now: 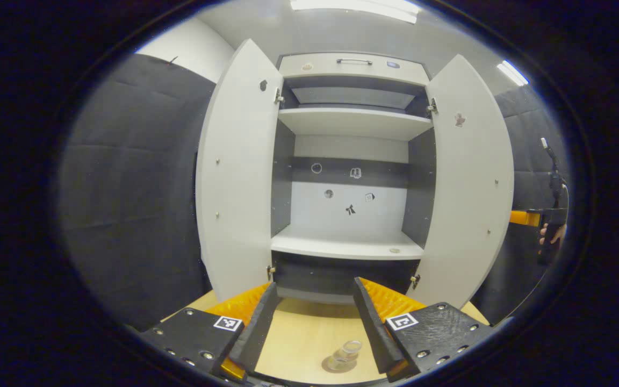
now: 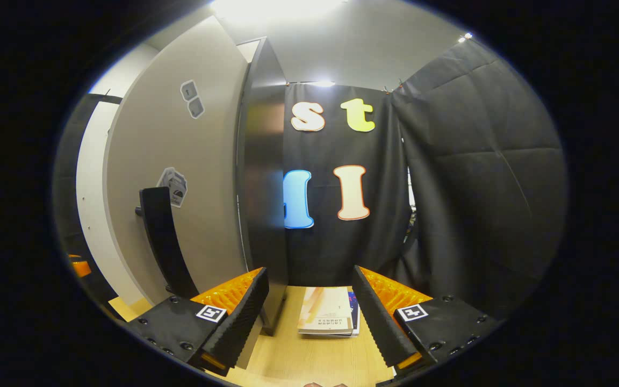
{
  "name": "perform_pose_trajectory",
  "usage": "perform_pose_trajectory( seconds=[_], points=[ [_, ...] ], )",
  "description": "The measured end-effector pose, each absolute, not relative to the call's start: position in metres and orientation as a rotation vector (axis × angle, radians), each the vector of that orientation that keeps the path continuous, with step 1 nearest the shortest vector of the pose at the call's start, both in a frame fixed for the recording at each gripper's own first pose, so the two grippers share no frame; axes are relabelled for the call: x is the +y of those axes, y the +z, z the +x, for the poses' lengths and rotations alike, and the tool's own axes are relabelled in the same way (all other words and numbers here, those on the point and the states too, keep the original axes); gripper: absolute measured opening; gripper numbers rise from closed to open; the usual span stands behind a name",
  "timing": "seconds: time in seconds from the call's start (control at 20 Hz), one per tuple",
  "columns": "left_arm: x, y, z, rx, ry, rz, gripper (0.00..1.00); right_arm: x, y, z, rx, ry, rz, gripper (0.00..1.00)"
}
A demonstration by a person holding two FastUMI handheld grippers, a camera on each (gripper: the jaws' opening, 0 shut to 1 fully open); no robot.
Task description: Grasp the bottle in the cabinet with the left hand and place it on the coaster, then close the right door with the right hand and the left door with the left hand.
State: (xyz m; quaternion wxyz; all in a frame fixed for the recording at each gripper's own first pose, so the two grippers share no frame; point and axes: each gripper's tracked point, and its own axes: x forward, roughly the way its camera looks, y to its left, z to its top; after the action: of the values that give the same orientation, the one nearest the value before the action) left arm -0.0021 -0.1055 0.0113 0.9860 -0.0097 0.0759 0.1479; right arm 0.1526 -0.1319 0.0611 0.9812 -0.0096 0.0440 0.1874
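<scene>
Left gripper view: I am looking straight into the cabinet (image 1: 352, 161), both doors swung wide. The left door (image 1: 237, 172) and the right door (image 1: 468, 183) flare outward toward me, their near edges framing a broad opening. Inside I count an upper shelf (image 1: 353, 122) and a lower shelf (image 1: 348, 246); both look bare apart from one small flat round thing near the right front corner of the lower one, too small for me to identify. Small stickers dot the back panel. A drawer (image 1: 353, 67) with a handle sits across the top.

My left gripper (image 1: 312, 317) is spread wide, nothing between its fingers, hanging above the wooden table (image 1: 299, 344) in front of the cabinet. The bottle (image 1: 344, 355), clear, stands on the table below me between the fingers, on a dark round coaster (image 1: 331, 368), touching neither finger.

Far right, past the right door's edge, I see a hand (image 1: 551, 236) holding the other gripper, well apart from mine.

Right gripper view: my right gripper (image 2: 309, 317) is also wide apart and holds nothing. The right door's outer face (image 2: 180, 177), with its dark handle (image 2: 164, 247), rises just to my left; the cabinet's dark side panel (image 2: 264, 177) stands directly ahead of my left finger. Whether that finger touches the panel I cannot tell. A booklet (image 2: 328, 317) lies on the table between the fingers, farther off. Open room to the right.
</scene>
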Motion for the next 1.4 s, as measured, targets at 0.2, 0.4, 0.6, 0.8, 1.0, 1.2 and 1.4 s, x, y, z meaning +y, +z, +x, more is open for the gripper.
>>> perform_pose_trajectory(
  seconds=[0.2,0.4,0.6,0.8,1.0,1.2,1.4],
  points=[
    [-0.087,0.041,0.011,0.138,0.321,-0.002,0.88,-0.115,0.071,0.149,0.09,0.405,0.025,1.0],
    [-0.067,0.037,0.02,0.138,0.317,-0.044,0.89,-0.082,0.075,0.144,0.101,0.436,0.03,0.96],
    [-0.054,0.02,0.023,0.173,0.3,-0.063,0.89,-0.082,0.076,0.144,0.094,0.379,0.005,0.95],
    [-0.048,0.008,0.023,0.187,0.285,-0.109,0.82,-0.073,0.077,0.138,0.102,0.367,-0.007,0.95],
    [-0.038,0.007,0.015,0.188,0.289,-0.115,0.82,-0.042,0.075,0.129,0.114,0.399,-0.002,0.95],
    [-0.029,0.009,0.004,0.169,0.293,-0.129,0.89,-0.003,0.074,0.122,0.09,0.433,0.008,0.95],
    [-0.009,0.005,-0.016,0.175,0.335,-0.139,0.89,0.036,0.074,0.12,0.077,0.475,0.014,0.94]
  ],
)
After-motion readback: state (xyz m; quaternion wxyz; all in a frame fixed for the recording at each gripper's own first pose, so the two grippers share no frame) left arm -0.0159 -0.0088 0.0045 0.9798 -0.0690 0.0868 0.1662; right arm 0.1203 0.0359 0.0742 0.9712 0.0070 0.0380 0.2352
